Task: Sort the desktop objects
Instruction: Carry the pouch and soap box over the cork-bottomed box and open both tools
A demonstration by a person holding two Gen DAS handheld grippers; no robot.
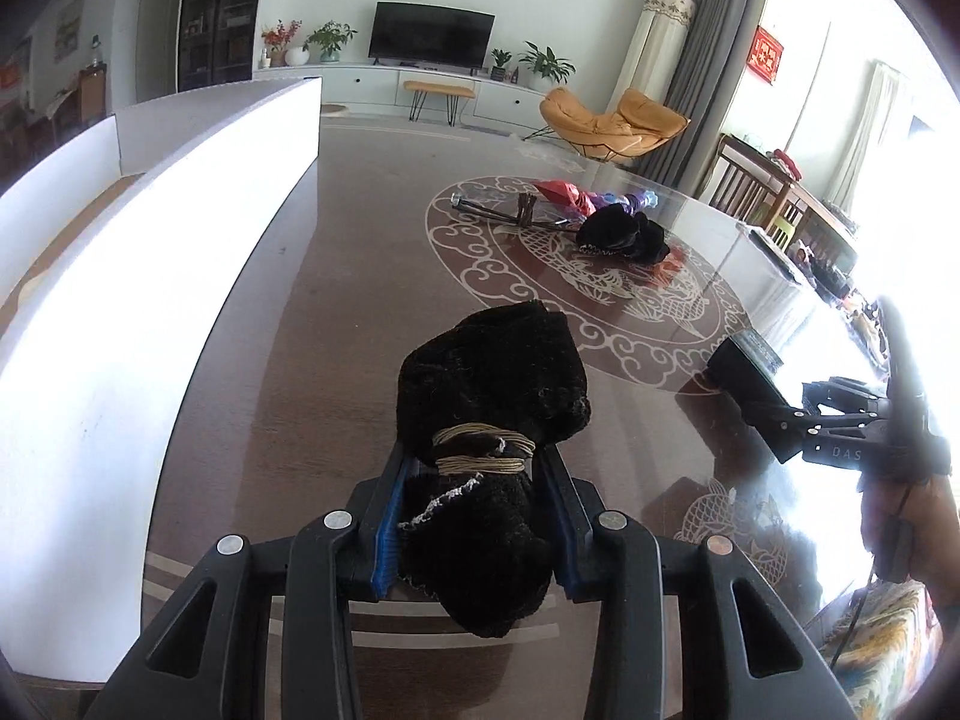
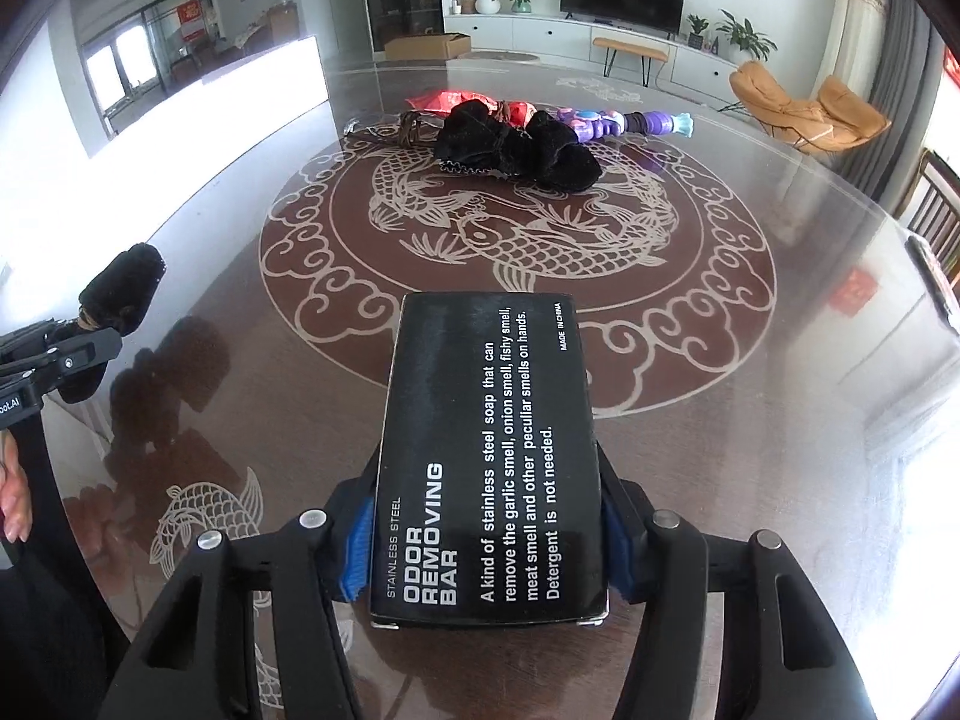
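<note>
Left tool (image 1: pixel 474 474) pinches a black cloth bundle (image 1: pixel 492 384); right tool (image 2: pixel 483 540) clamps a black box (image 2: pixel 489 456), seemingly clear of the surface (image 2: pixel 750 420).

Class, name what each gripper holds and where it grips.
Left gripper: black cloth bundle, near its twine-tied middle. Right gripper: black soap box, across its near end.

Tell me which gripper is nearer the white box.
Left. The left gripper, clamped on a black cloth bundle, is beside the white box; the right gripper, gripping a black carton, is farther off.
</note>
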